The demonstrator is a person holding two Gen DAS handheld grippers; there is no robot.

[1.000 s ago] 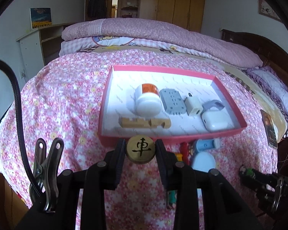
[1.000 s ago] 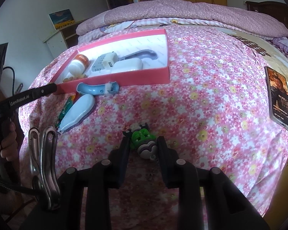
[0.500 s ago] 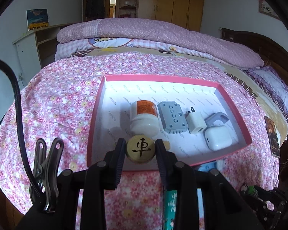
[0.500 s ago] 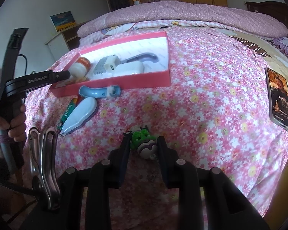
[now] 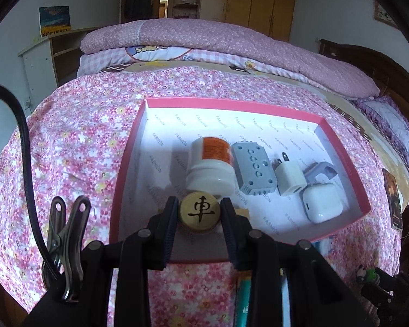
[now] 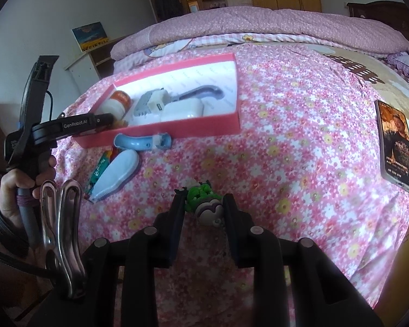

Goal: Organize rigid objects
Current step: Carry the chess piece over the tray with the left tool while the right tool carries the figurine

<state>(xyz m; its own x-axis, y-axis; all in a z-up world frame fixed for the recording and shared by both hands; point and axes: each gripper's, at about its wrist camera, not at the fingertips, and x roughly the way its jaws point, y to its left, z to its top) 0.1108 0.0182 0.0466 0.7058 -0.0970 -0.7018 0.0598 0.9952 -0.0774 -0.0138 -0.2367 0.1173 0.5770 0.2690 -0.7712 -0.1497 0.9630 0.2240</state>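
Both tongs loaded, left one over the box

My left tongs (image 5: pixel 200 212) are clamped on a round wooden chess piece (image 5: pixel 200 211), held over the near edge of the pink box (image 5: pixel 139 125) on the flowery bedspread (image 5: pixel 76 141), right in front of the white bottle (image 5: pixel 211 163). Next to that sit a grey block (image 5: pixel 253 169), a white charger plug (image 5: pixel 290 177) and an earbud case (image 5: pixel 323 204) toward the box's right side. My right tongs (image 6: pixel 203 207) are squeezed on a little green and purple toy (image 6: pixel 204 201) near the bed's front edge; a phone (image 6: pixel 396 141) lies by its right edge.
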